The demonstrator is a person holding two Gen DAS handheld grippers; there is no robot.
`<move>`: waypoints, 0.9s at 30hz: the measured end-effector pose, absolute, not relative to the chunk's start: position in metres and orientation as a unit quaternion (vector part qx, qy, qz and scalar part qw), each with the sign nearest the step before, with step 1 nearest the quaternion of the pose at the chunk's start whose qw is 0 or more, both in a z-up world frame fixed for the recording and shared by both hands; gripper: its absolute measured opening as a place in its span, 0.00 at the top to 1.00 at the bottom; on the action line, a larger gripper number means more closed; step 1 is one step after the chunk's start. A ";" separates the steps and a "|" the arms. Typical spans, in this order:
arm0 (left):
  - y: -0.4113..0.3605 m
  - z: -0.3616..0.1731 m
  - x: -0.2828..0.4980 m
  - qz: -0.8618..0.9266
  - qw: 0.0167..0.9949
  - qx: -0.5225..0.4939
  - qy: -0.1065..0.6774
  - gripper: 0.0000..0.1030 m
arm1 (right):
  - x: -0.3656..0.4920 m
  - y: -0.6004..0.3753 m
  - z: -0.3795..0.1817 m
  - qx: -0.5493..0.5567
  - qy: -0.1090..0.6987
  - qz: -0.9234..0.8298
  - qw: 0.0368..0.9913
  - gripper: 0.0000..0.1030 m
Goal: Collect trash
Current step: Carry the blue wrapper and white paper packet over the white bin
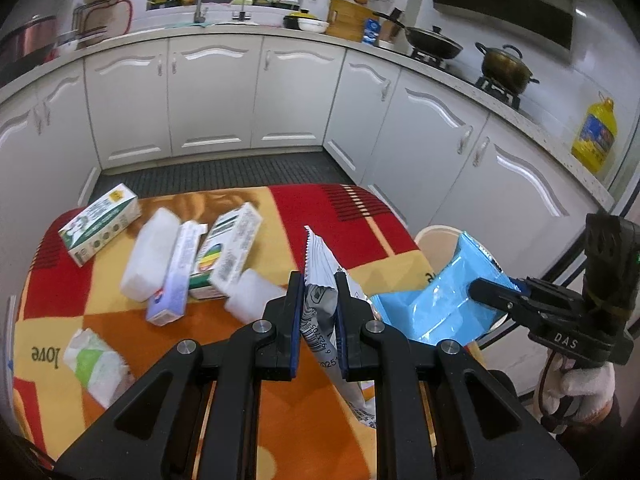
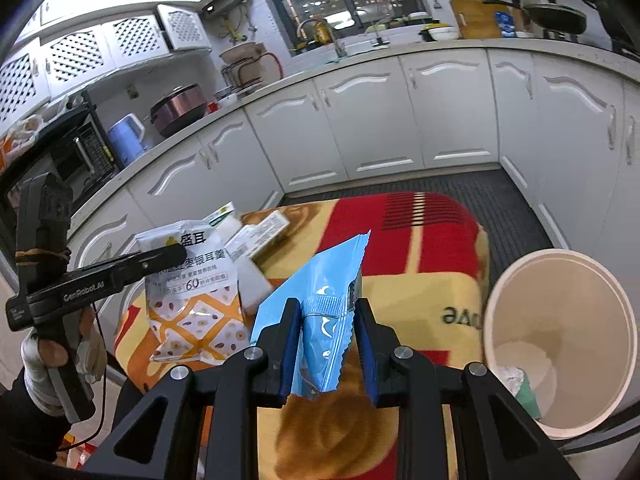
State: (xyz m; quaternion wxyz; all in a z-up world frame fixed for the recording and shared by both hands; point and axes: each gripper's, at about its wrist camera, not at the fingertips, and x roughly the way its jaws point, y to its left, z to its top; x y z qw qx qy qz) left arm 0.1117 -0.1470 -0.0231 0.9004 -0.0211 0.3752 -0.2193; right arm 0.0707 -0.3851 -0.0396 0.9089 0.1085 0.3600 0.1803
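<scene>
The left gripper [image 1: 319, 304] squeezes a white bag [image 1: 320, 276] marked "60". The right gripper [image 2: 326, 332] squeezes a blue bag [image 2: 320, 300], with the bin [image 2: 560, 344] to its right

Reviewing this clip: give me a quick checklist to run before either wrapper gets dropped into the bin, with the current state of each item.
1. Left gripper shut on the white snack bag: ok.
2. Right gripper shut on the blue wrapper: ok.
3. Trash bin mouth open and unobstructed: ok.
4. Room left in the bin: ok, only a little trash at the bottom.
5. Blue wrapper positioned over the bin mouth: not ok in the right wrist view, where the bin sits off to the right.
6. Table cleared: not ok; the milk carton and other boxes remain.
</scene>
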 end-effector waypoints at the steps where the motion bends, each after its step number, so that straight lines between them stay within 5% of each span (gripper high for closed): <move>1: -0.153 -0.023 0.112 -0.222 0.899 -0.019 0.376 0.89 | 0.071 -0.390 -0.040 0.111 0.359 0.176 0.910 0.75; 27: -0.299 -0.045 0.152 -0.290 0.868 0.006 0.402 0.89 | 0.060 -0.527 -0.060 0.157 0.356 0.046 0.920 0.75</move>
